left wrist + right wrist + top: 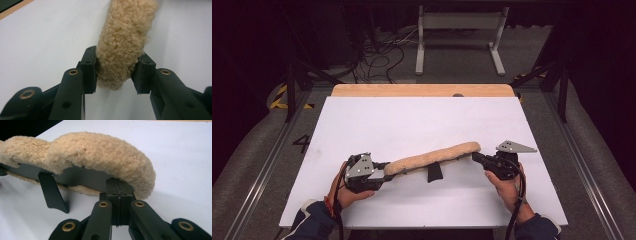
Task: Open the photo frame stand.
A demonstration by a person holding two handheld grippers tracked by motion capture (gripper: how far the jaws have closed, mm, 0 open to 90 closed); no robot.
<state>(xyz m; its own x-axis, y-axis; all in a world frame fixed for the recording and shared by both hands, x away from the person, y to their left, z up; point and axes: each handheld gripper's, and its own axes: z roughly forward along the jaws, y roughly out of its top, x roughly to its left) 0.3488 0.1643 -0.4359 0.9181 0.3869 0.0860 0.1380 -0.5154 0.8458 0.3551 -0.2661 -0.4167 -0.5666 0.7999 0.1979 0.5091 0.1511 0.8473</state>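
**Both claws grip the fleece pad, one at each end**

From the high view, you hold the long fleece pad (434, 157) across the near half of the white tabletop (422, 120). It runs from about 8 o'clock at your left claw (384, 170) up toward 2 o'clock at your right claw (475, 157). The right end sits higher in the picture than the left. A short black tab (434, 172) hangs from the pad's underside near its middle, at 6 o'clock. Your left hand (347, 192) and right hand (507, 187) come in from the bottom edge, each wrapped around its tool.

In the left claw view, the fleece pad (125, 42) runs away from you toward 12 o'clock. The left claw (116, 72) stands moderately wide, its two jaws pressed into the woolly sides of the pad's near end. The white tabletop (45, 42) lies on either side.

In the right claw view, the right claw (118, 195) is drawn fully narrow, its jaws pinching the dark backing edge (85, 176) just under the fleece at the pad's near end. The fleece pad (95, 155) arches from there toward 10 o'clock. The black tab (52, 192) hangs down at 8 o'clock, its tip at or just above the tabletop (180, 152); you cannot tell which.
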